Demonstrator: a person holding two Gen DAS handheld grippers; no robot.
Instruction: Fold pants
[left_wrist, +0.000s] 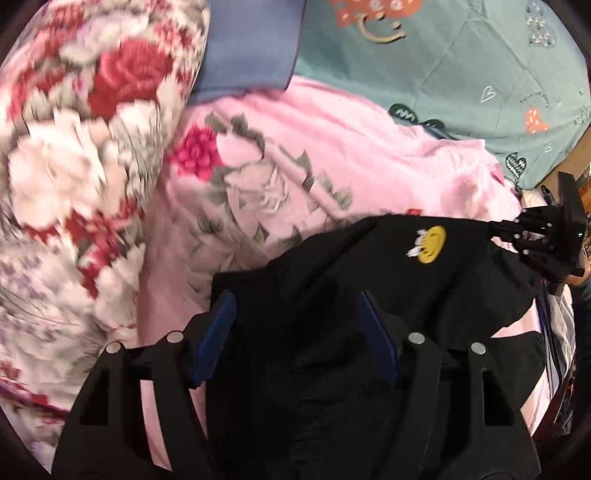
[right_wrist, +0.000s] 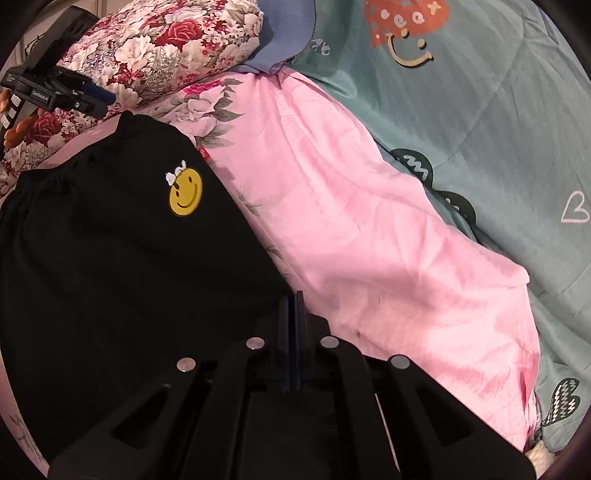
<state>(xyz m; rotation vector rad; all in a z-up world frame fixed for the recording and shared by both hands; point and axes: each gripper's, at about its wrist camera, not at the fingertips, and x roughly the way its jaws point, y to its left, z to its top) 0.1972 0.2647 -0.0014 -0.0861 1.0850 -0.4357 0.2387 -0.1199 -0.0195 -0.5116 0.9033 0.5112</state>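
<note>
Black pants with a yellow smiley patch lie on a pink floral sheet. My left gripper is open, its blue-padded fingers standing apart over the near part of the pants. In the right wrist view the pants fill the left side, the patch facing up. My right gripper is shut at the right edge of the pants, the black cloth seemingly pinched between its fingers. The right gripper shows in the left wrist view at the pants' far right edge. The left gripper shows top left.
A red and white floral pillow lies at the left. A teal quilt with hearts and smiley prints covers the right and far side. A blue cloth lies between pillow and quilt.
</note>
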